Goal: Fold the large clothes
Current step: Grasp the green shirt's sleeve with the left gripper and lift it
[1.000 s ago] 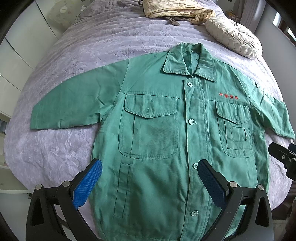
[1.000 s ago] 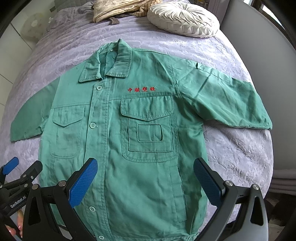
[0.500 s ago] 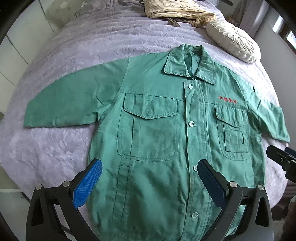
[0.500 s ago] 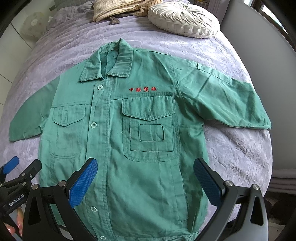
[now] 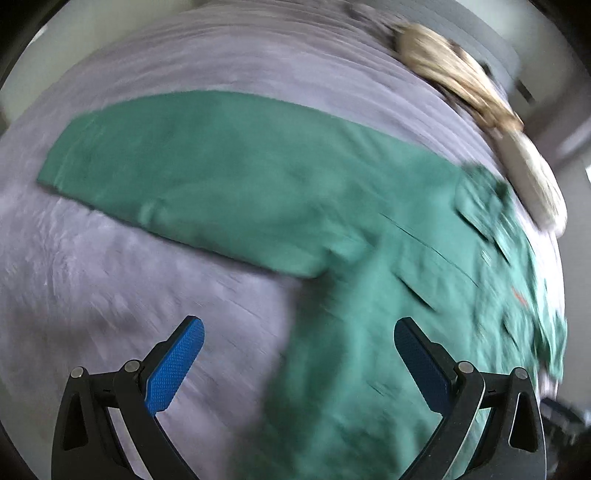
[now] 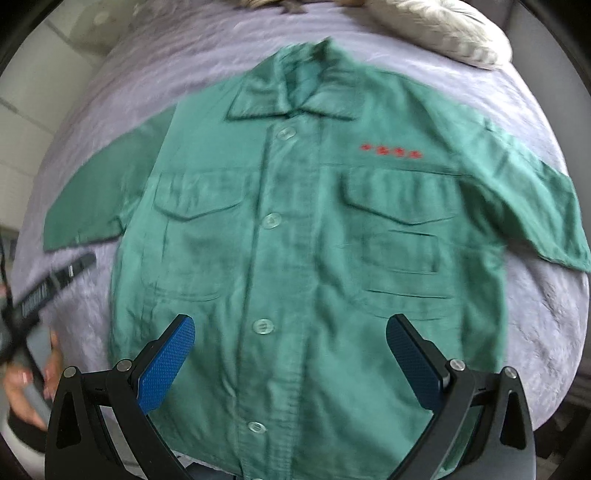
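jacket: the green jacket (image 6: pixel 295 236) lies flat and open on the bed (image 6: pixel 546 317), ahead of both sets of fingers.
left gripper (image 5: pixel 299 365): fingers wide apart, holding nothing, sleeve (image 5: pixel 207 177) ahead.
right gripper (image 6: pixel 291 362): fingers wide apart, over the jacket's bottom half.
done: nothing folded yet.
left: both sleeves and body.

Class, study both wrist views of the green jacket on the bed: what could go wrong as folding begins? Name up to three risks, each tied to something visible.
1. The left gripper view is motion-blurred, so a grasp on the sleeve may miss.
2. Both grippers are open and empty; the right gripper hovers mid-front of the green jacket, and pinching there could bunch it.
3. The cushion lies close to the collar and may catch a fold.
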`<state>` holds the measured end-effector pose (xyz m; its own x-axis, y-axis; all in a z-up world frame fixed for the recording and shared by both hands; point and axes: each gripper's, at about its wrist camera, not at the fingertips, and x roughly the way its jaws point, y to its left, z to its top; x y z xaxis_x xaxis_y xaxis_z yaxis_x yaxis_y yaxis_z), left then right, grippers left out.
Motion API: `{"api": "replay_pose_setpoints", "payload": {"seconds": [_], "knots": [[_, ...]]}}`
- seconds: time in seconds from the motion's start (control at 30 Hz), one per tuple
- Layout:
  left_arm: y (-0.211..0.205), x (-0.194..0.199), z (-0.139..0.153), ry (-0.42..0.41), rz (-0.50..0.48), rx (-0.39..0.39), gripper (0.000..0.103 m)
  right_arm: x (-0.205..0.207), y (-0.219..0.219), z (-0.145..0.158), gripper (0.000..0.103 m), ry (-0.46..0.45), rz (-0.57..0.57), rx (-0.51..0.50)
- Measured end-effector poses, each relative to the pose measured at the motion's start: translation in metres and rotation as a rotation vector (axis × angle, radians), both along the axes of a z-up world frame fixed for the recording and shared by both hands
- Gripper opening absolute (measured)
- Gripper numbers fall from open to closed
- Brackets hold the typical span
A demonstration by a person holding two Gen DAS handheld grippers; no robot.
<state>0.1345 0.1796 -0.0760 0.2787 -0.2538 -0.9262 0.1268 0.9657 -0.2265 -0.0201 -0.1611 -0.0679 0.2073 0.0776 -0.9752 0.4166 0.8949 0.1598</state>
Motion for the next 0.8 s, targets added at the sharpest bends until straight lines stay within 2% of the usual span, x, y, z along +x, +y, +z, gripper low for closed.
{"api": "replay_pose_setpoints", "payload": {"seconds": [0.13, 0.23, 0.4, 0.6, 0.63, 0.67, 0.7, 0.77, 0.8], "knots": [[0.039, 0.032, -0.037, 0.041, 0.11, -0.089, 0.103, 0.012, 0.02, -0.019, 0.103, 0.008, 0.074, 0.024], [0.051, 0.053, -0.056, 0.048, 0.142, -0.166, 0.103, 0.021, 0.029, -0.026, 0.103, 0.005, 0.12, 0.0], [0.067, 0.093, -0.056, -0.04, 0.185, -0.186, 0.103, 0.03, 0.032, -0.029, 0.103, -0.022, 0.147, 0.012], [0.113, 0.127, -0.062, -0.114, 0.338, -0.167, 0.103, 0.035, 0.027, -0.034, 0.103, -0.062, 0.149, 0.024], [0.115, 0.128, -0.061, -0.131, 0.352, -0.144, 0.096, 0.035, 0.03, -0.035, 0.103, -0.064, 0.147, 0.027], [0.119, 0.128, -0.059, -0.144, 0.356, -0.126, 0.076, 0.038, 0.036, -0.036, 0.103, -0.067, 0.144, 0.031], [0.119, 0.129, -0.057, -0.154, 0.352, -0.089, 0.064, 0.041, 0.037, -0.036, 0.103, -0.067, 0.139, 0.035], [0.125, 0.129, -0.055, -0.165, 0.325, -0.099, 0.01, 0.035, 0.036, -0.038, 0.103, -0.073, 0.123, 0.044], [0.128, 0.13, -0.053, -0.163, 0.31, -0.134, 0.008, 0.03, 0.037, -0.038, 0.103, -0.079, 0.112, 0.053]]}}
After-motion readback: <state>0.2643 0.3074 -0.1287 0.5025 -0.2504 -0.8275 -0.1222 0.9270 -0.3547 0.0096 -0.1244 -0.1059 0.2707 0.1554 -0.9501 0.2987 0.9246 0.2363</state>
